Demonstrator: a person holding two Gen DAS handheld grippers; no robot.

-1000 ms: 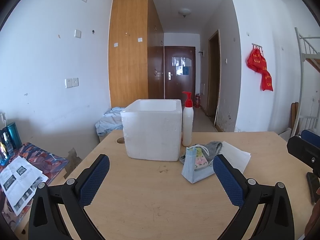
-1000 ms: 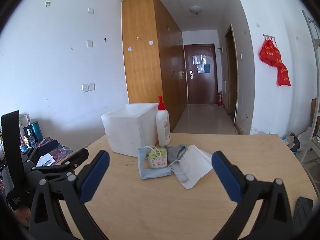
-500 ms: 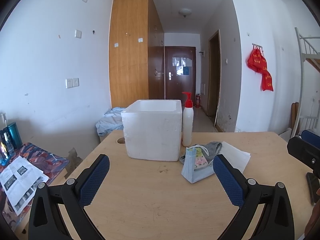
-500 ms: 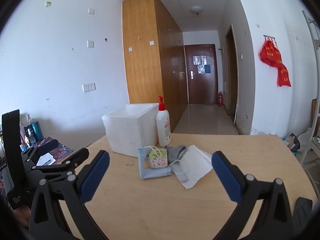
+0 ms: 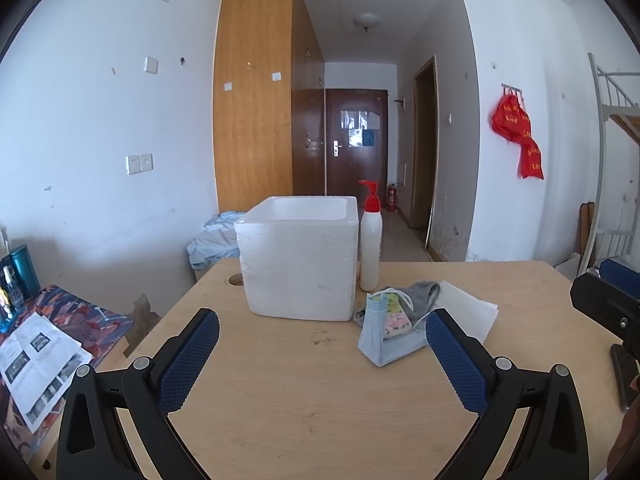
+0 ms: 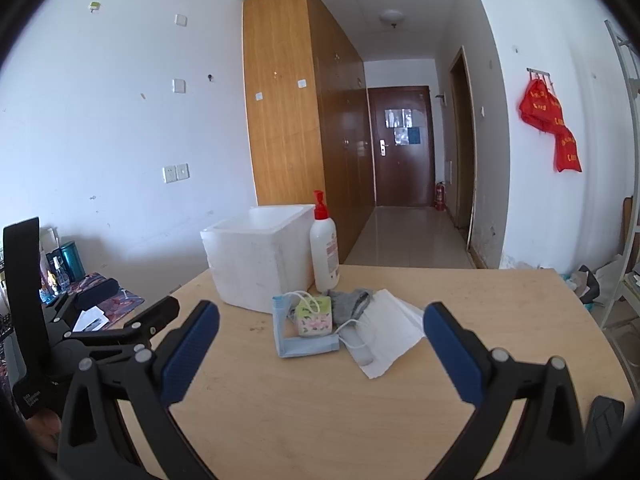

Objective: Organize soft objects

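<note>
A small heap of soft items lies on the wooden table (image 5: 304, 392): a blue face mask (image 5: 386, 344) (image 6: 306, 346), a flowered pouch (image 5: 396, 318) (image 6: 315, 316) on top of it, a grey sock (image 5: 420, 294) (image 6: 350, 304) and a white mask (image 5: 466, 312) (image 6: 390, 326). Left of the heap stands a white foam box (image 5: 300, 256) (image 6: 256, 256), open at the top. My left gripper (image 5: 320, 340) is open, low over the near table, short of box and heap. My right gripper (image 6: 320, 340) is open too, with the heap ahead between its fingers.
A white pump bottle with a red top (image 5: 370, 236) (image 6: 324, 248) stands between box and heap. The other gripper's frame shows at the right edge (image 5: 608, 312) and at the left (image 6: 92, 328). A side table with papers (image 5: 36, 360) sits left. A dark object (image 6: 606, 416) lies near right.
</note>
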